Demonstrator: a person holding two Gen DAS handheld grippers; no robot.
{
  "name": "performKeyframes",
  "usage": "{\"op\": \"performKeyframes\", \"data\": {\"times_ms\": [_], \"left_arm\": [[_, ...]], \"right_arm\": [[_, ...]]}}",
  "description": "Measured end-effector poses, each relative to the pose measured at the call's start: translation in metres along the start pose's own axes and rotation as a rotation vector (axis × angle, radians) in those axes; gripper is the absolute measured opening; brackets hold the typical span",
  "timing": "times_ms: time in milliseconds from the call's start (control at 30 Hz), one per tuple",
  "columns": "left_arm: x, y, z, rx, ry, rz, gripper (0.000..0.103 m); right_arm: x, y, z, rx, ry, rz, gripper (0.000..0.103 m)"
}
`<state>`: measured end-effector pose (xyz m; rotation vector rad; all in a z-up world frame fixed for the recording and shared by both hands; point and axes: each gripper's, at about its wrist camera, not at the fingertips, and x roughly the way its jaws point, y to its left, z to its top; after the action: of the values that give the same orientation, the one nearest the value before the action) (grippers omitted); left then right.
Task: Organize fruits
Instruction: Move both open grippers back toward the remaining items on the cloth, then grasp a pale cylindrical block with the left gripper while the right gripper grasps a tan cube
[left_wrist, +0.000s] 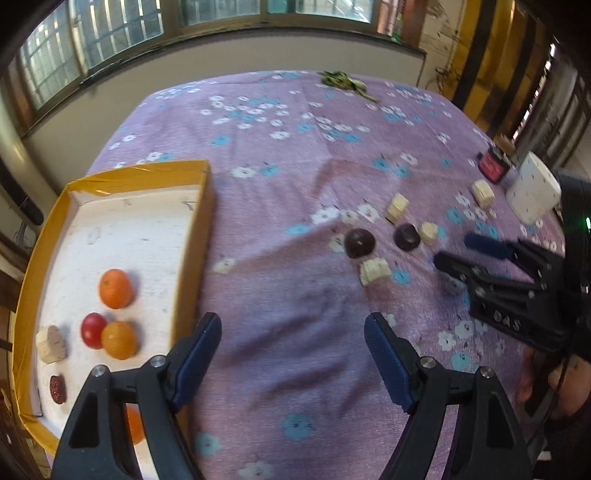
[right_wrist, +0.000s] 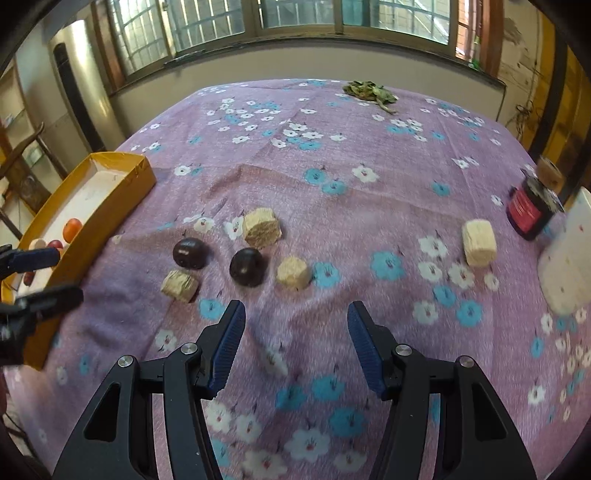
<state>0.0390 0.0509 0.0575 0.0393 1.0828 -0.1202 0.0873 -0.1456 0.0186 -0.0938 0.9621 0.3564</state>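
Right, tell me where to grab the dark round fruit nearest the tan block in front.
Take the dark fruit across its widest middle, from above. It is round and sits free on the cloth, but a tan block lies close in front, so set the right claw fingers left and right.

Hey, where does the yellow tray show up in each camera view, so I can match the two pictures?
Left wrist: the tray fills the left side, close by, with oranges and a red fruit inside.
Right wrist: the tray sits at the left edge, further off and seen from its long side.
Shared landmark: the two dark plums lie on the cloth to the tray's right in both views.
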Motion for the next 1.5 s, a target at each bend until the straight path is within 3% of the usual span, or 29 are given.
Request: {"op": "performKeyframes", "data": {"times_ms": [100, 300, 533, 767, 867, 1200, 1333, 1433, 1500], "left_arm": [[0.007, -0.007, 0.000, 0.016, 0.025, -0.001, 0.082], [0.013, -0.014, -0.001, 0.017, 0.045, -0.007, 0.082], [0.023, -0.022, 0.001, 0.006, 0.077, -0.028, 0.082], [0.029, -0.030, 0.003, 0.016, 0.094, -0.019, 0.082], [0.033, -0.030, 0.005, -0.006, 0.103, -0.024, 0.082], [0.047, -0.037, 0.021, -0.029, 0.057, -0.036, 0.081], [0.061, -0.041, 0.026, -0.058, 0.069, -0.083, 0.065], [0.060, -0.048, 0.027, -0.020, 0.023, -0.051, 0.045], [0.059, -0.050, 0.027, -0.011, 0.014, -0.068, 0.034]], "right_arm": [[0.011, -0.007, 0.010, 0.007, 0.000, 0.038, 0.052], [0.021, -0.007, 0.012, -0.069, 0.013, 0.073, 0.032], [0.024, -0.007, 0.016, -0.116, 0.027, 0.146, 0.030], [0.024, -0.004, 0.015, -0.179, 0.023, 0.144, 0.030], [0.024, 0.000, 0.015, -0.220, 0.032, 0.132, 0.023], [-0.003, -0.022, -0.007, -0.097, 0.038, 0.126, 0.023], [-0.009, -0.027, -0.018, -0.064, 0.046, 0.117, 0.024], [-0.015, -0.028, -0.024, -0.052, 0.038, 0.104, 0.024], [-0.019, -0.028, -0.027, -0.046, 0.031, 0.099, 0.024]]}}
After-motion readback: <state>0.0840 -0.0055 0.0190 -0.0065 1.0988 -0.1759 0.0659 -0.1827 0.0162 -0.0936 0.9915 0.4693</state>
